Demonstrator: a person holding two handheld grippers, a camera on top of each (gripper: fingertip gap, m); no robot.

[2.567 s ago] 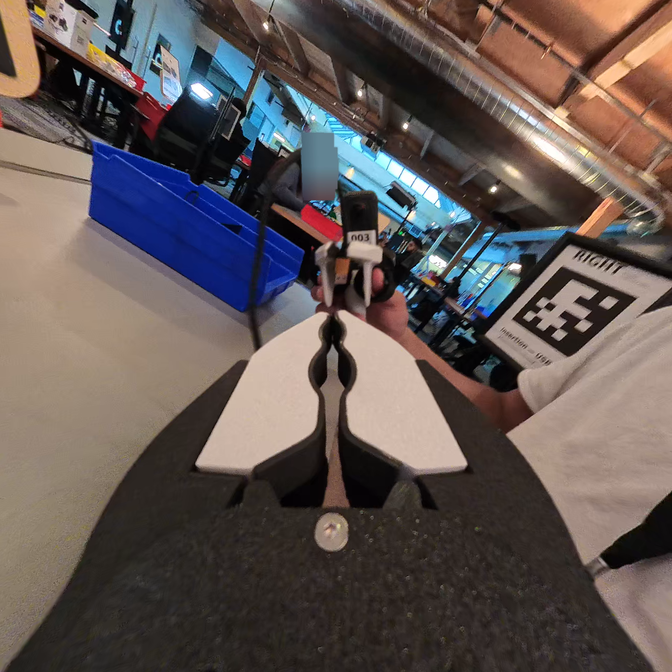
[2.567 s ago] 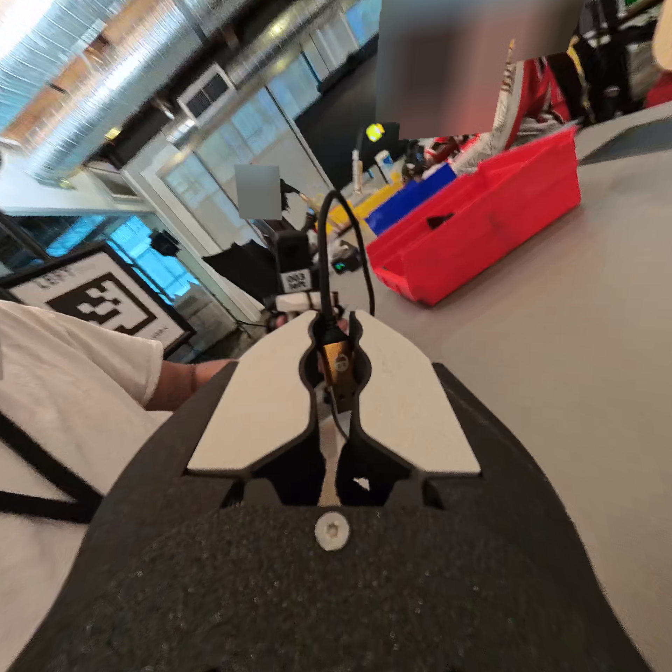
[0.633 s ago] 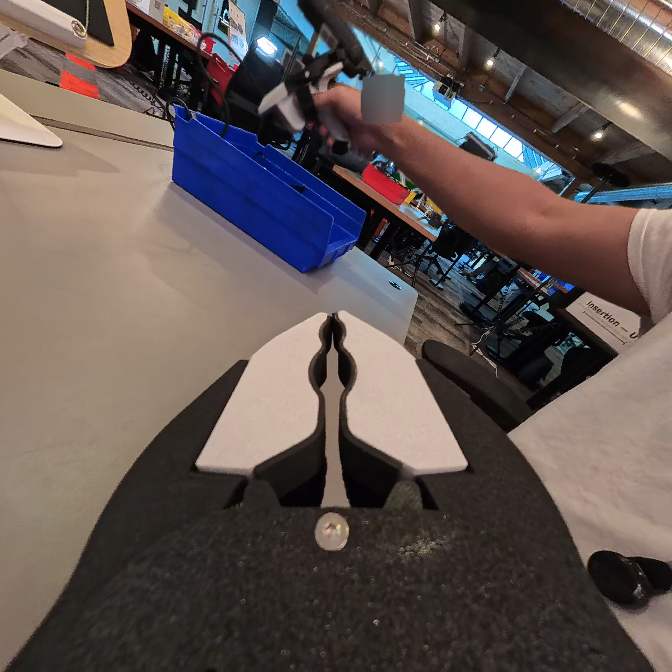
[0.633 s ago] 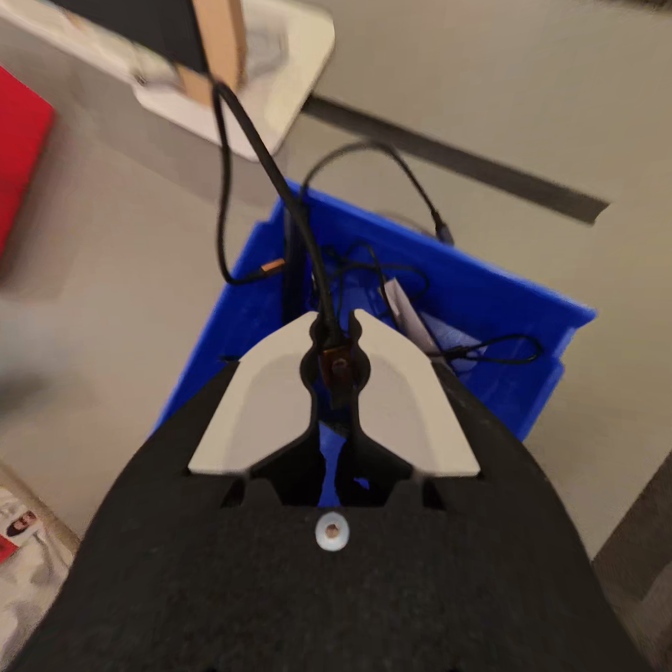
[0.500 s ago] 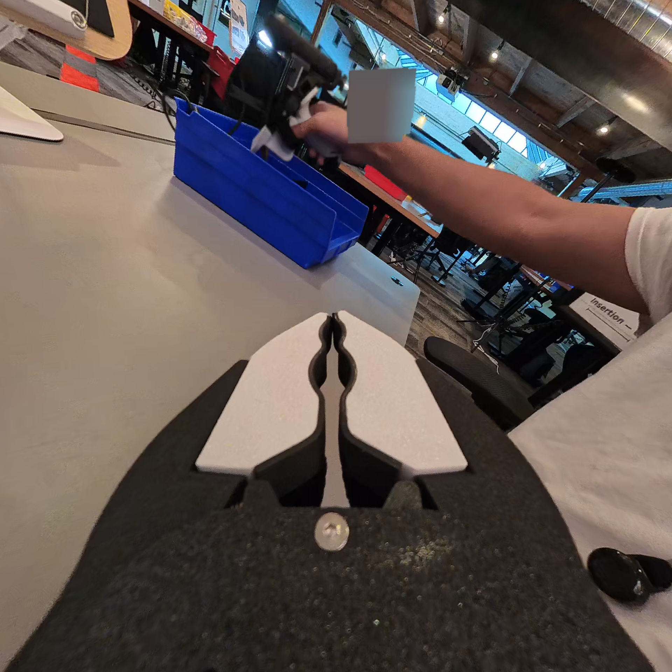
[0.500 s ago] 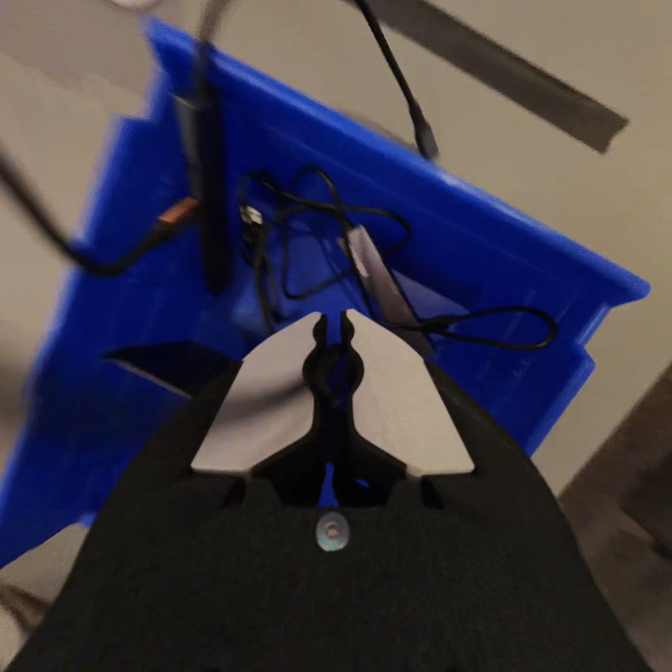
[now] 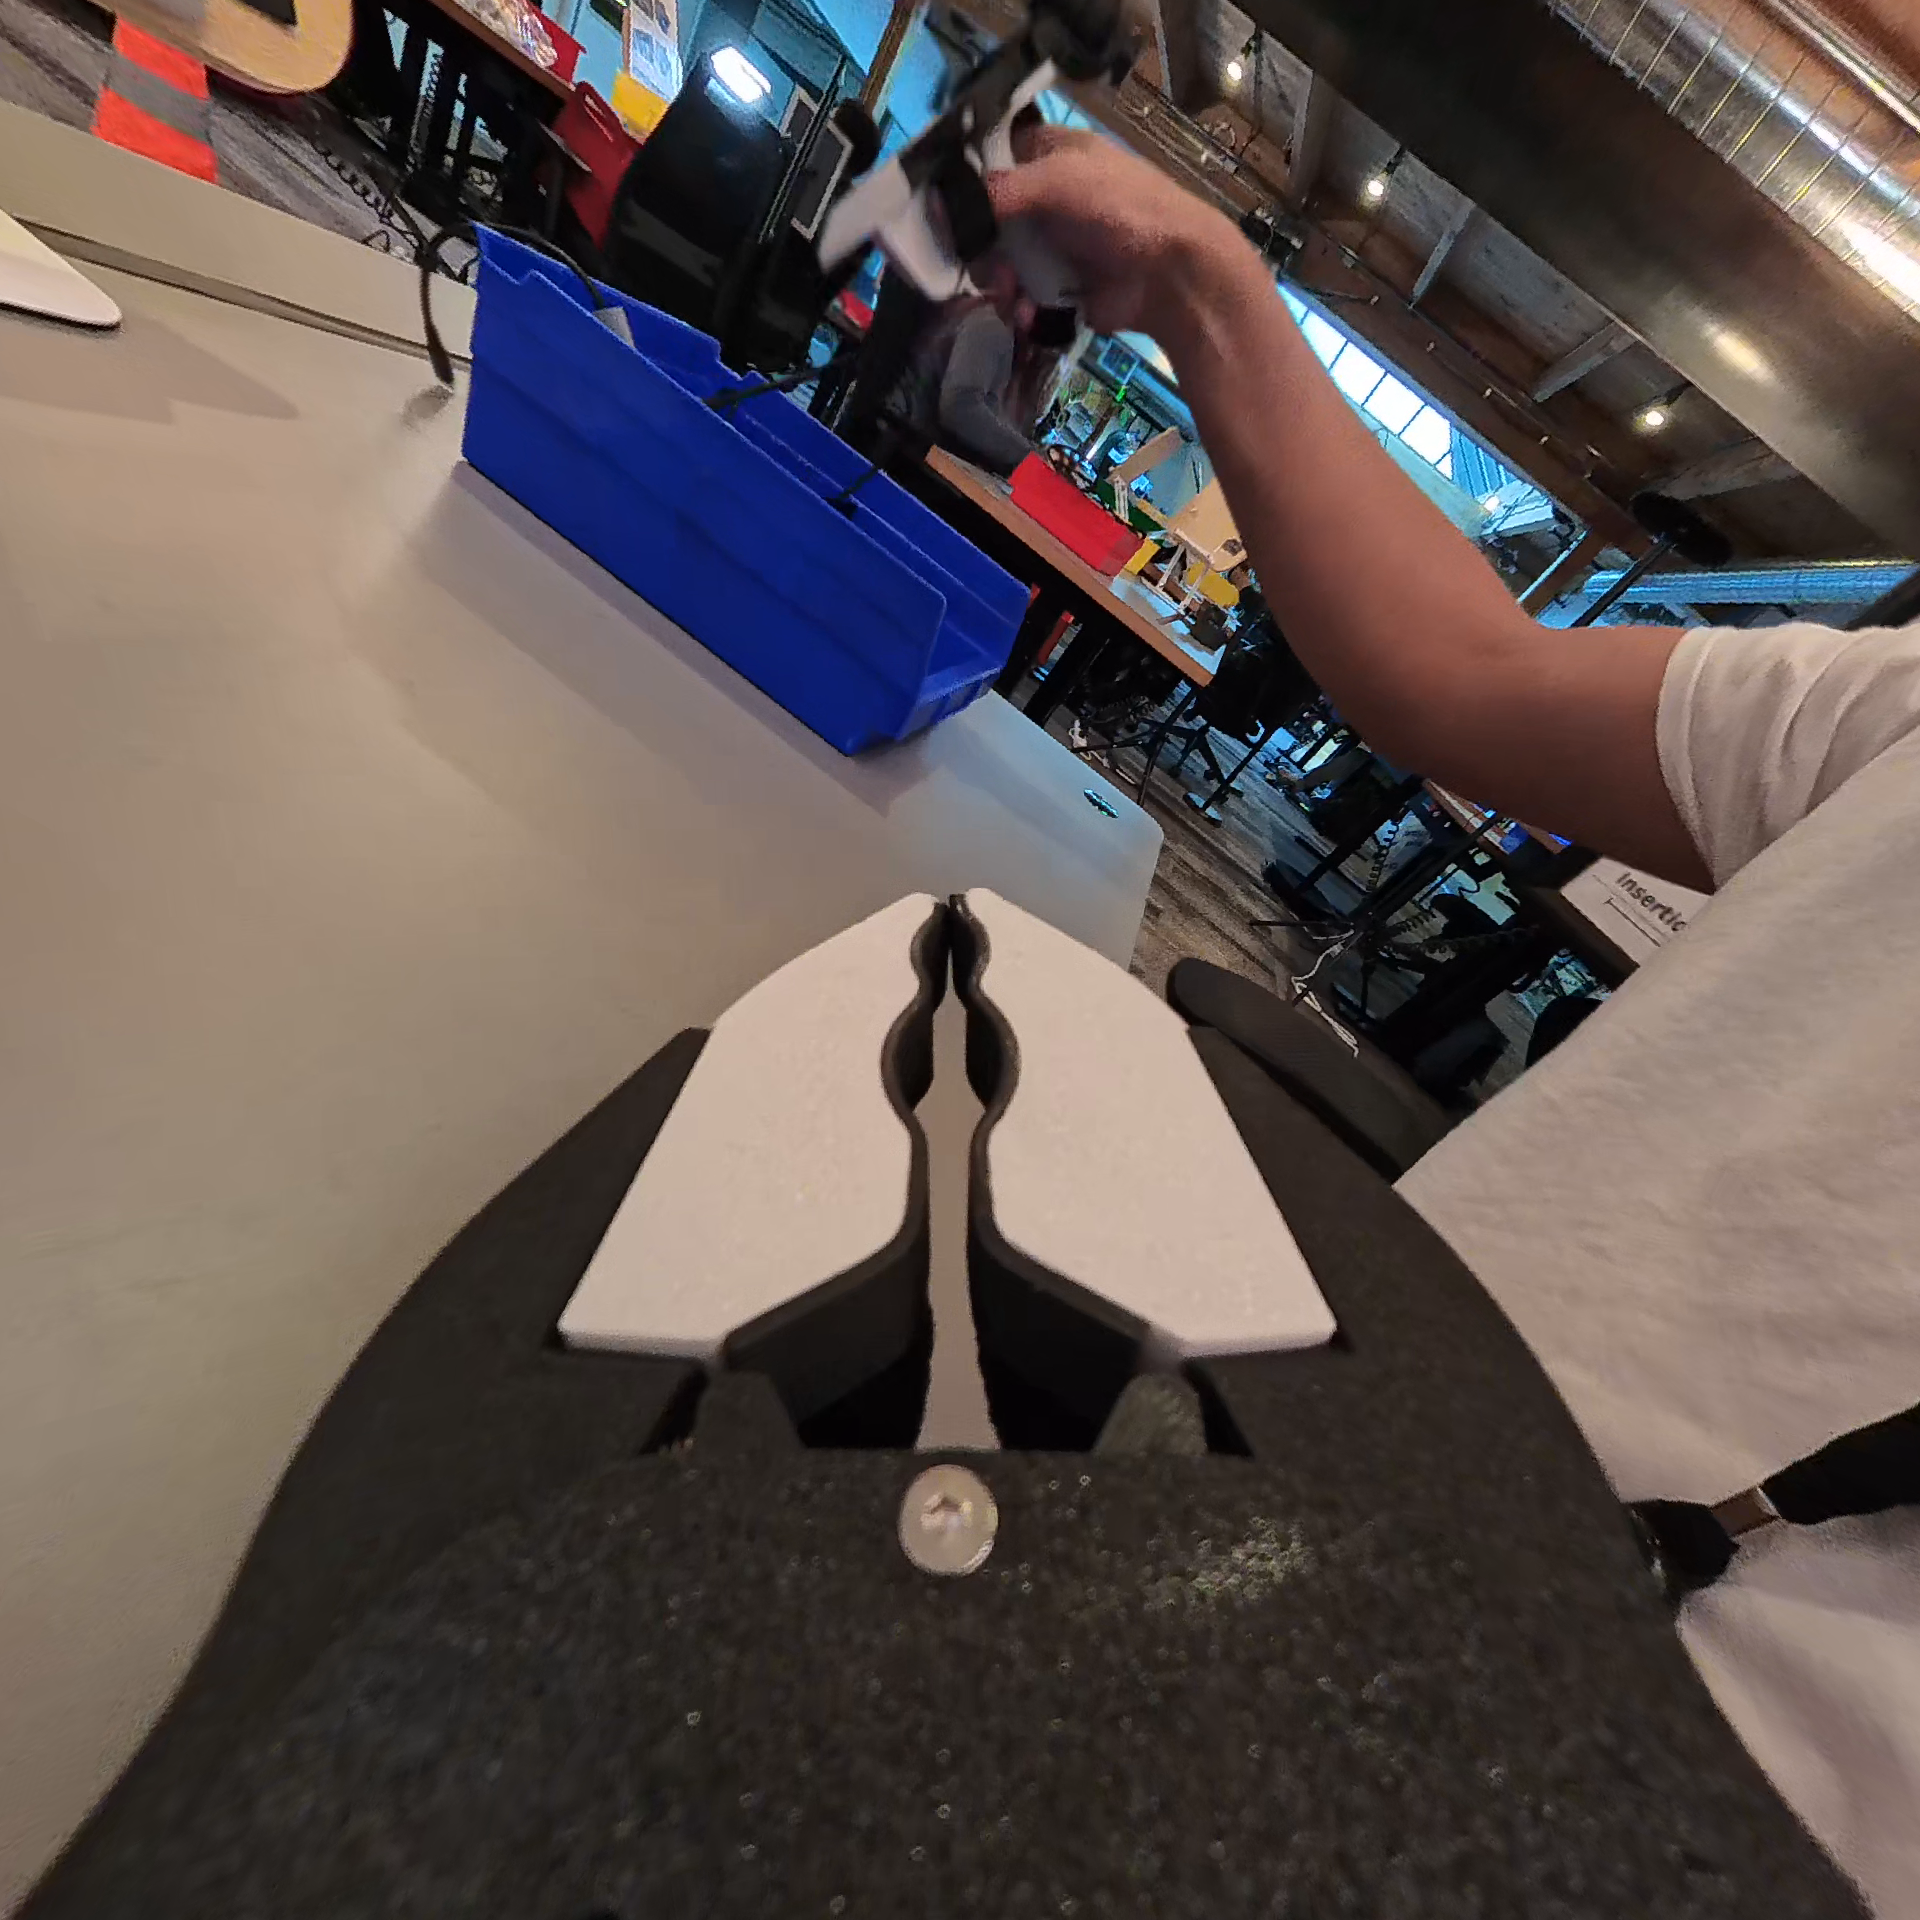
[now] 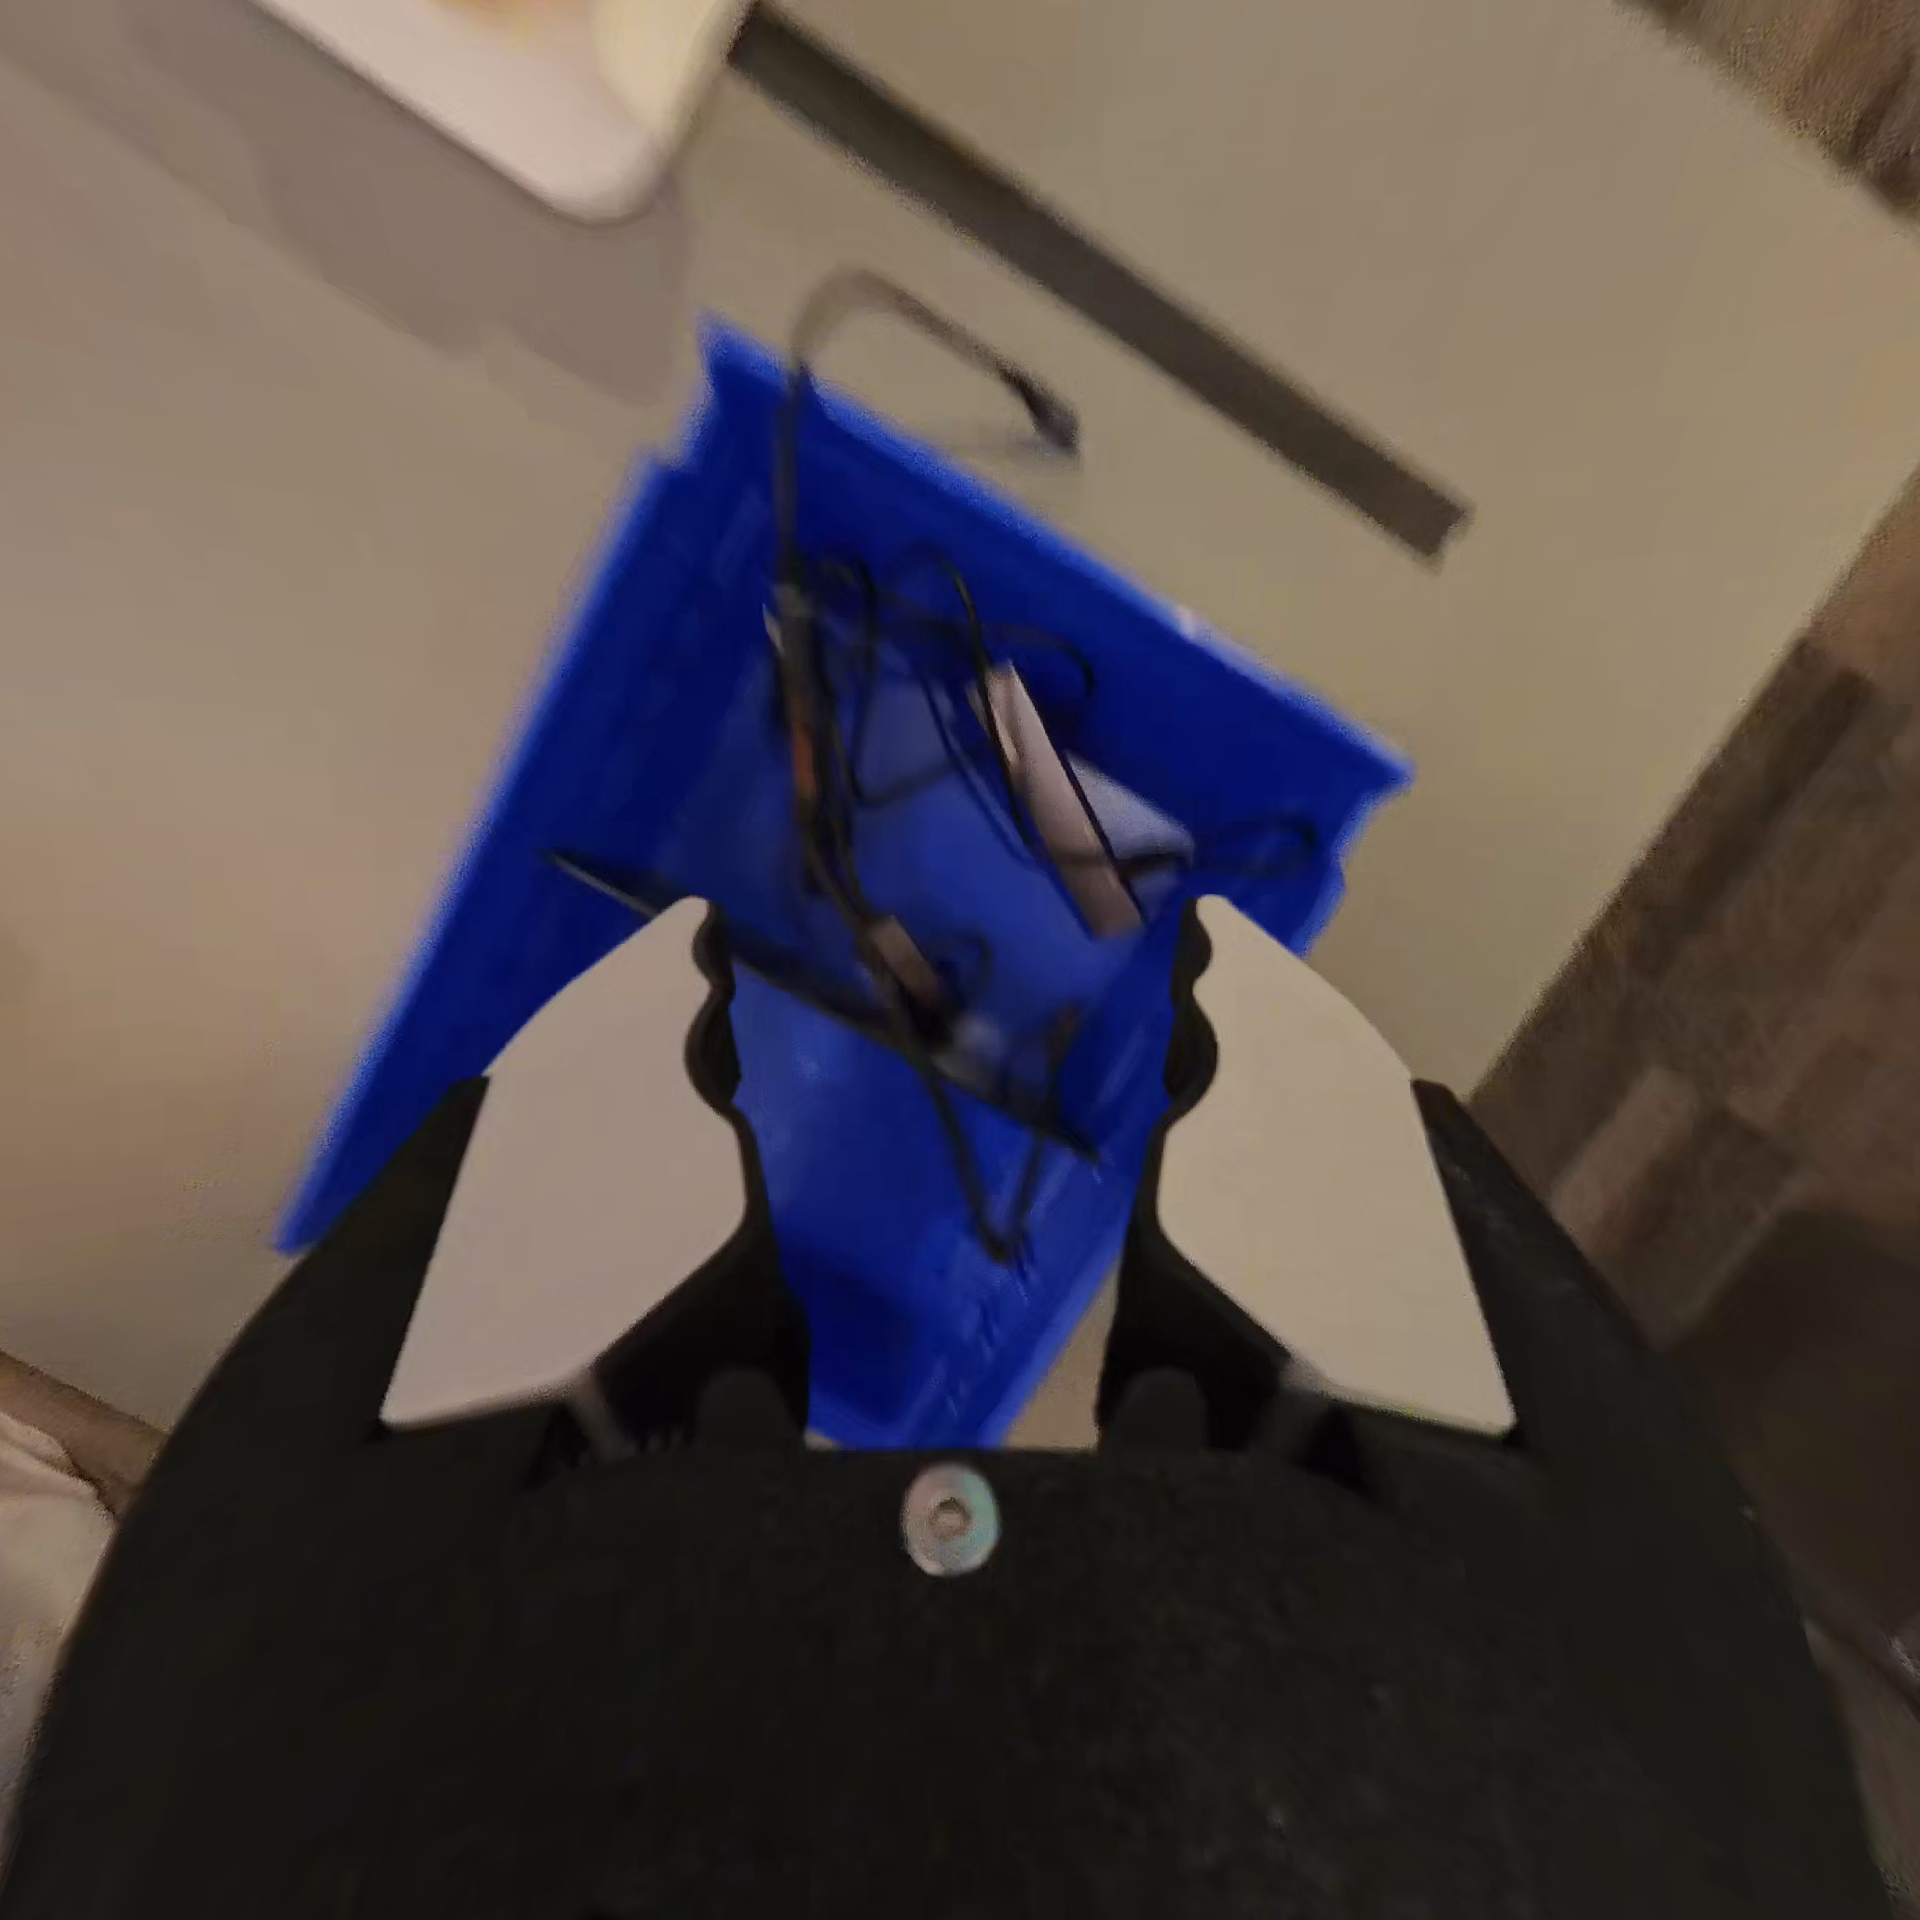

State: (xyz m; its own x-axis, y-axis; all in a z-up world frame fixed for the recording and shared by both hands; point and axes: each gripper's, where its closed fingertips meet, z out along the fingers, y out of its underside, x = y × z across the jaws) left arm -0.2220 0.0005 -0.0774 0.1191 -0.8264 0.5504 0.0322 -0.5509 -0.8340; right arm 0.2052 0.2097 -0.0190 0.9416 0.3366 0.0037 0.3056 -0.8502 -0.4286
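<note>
My right gripper (image 8: 951, 925) is open and empty, held above a blue bin (image 8: 582, 779) and looking down into it. Black cables (image 8: 904, 966) with small plugs lie tangled in the bin, and one cable end (image 8: 935, 343) hangs over its far rim onto the table. The view is blurred. My left gripper (image 7: 951, 914) is shut and empty, low over the grey table (image 7: 312, 831) near its front edge. From there the blue bin (image 7: 727, 520) stands ahead, with the right gripper (image 7: 883, 223) held in a hand above it.
A white stand base (image 8: 540, 94) sits on the table beyond the bin, and a dark strip (image 8: 1091, 281) crosses the tabletop. The table's right edge drops to wooden floor (image 8: 1714, 935). A person's arm (image 7: 1403, 582) reaches across, and a black chair (image 7: 1299, 1049) stands beyond the table corner. There is about 50 centimetres between the tips of the two grippers.
My right gripper swung over the blue bin, opened and let go of the black cable with the orange plug, which now lies in the bin. The left gripper stayed shut.
</note>
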